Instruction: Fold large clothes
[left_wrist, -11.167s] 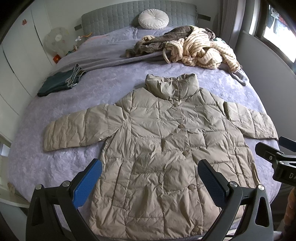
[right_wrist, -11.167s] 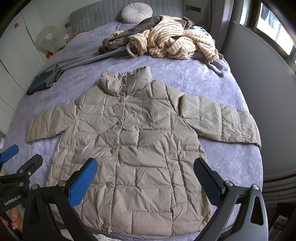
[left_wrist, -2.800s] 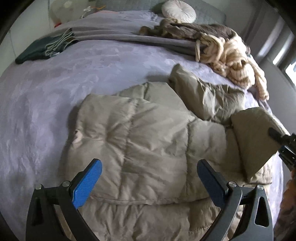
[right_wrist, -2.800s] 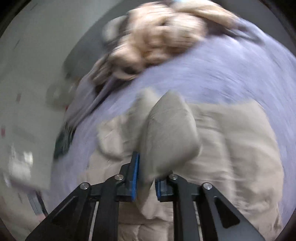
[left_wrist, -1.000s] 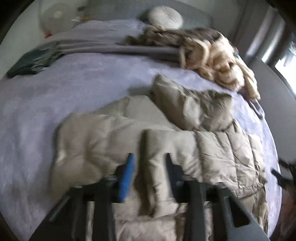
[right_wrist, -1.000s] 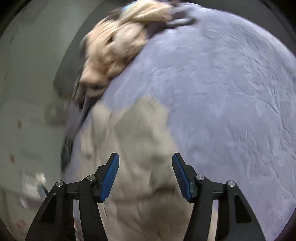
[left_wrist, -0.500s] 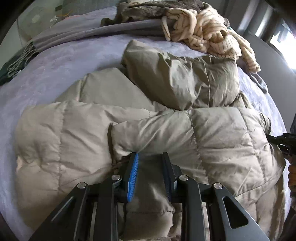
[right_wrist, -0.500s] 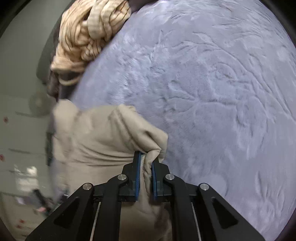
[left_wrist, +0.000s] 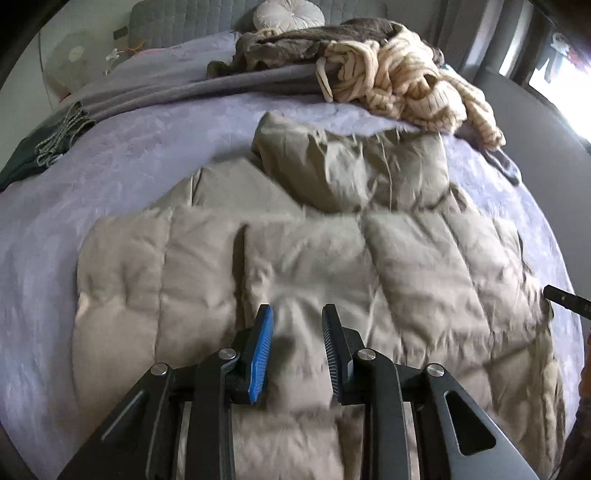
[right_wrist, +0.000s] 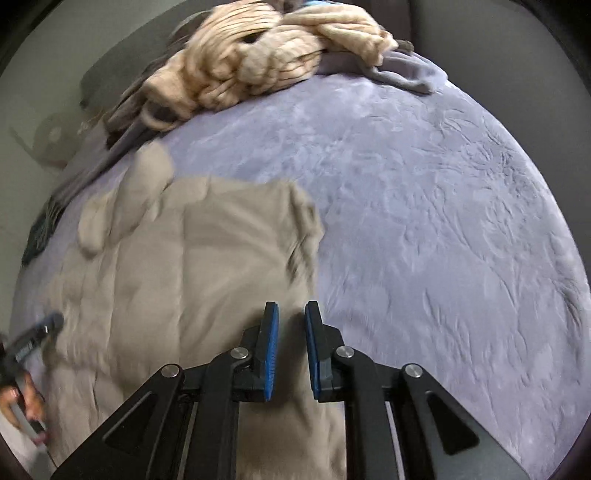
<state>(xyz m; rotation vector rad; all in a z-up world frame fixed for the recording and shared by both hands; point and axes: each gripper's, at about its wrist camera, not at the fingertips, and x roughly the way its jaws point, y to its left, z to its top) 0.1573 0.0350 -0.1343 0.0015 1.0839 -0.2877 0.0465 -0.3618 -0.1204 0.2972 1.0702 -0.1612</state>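
The beige quilted jacket (left_wrist: 369, 258) lies on the lilac bed (left_wrist: 129, 166), sleeves folded across its front and collar toward the headboard. My left gripper (left_wrist: 297, 332) is low over the jacket's middle, shut on a puff of its fabric that bulges between the blue pads. The right gripper (right_wrist: 291, 325) hovers at the jacket's (right_wrist: 203, 277) right edge. Its jaws are opening, with shaded fabric between them and no pinched fold showing. The right gripper's tip (left_wrist: 565, 299) pokes in at the jacket's right side. In the right wrist view a hand (right_wrist: 22, 406) holds the left gripper (right_wrist: 37, 332).
A heap of cream striped knitwear (left_wrist: 406, 85) and a brown garment (left_wrist: 295, 44) lie near the headboard, by a round white cushion (left_wrist: 288, 14). A dark green folded cloth (left_wrist: 33, 155) sits at the bed's left edge. Bare lilac cover (right_wrist: 443, 221) stretches right of the jacket.
The right gripper went from wide open to shut on the jacket's corner, and now its pads stand slightly apart over a flatter jacket. The left gripper kept its grip and shifted back a little.
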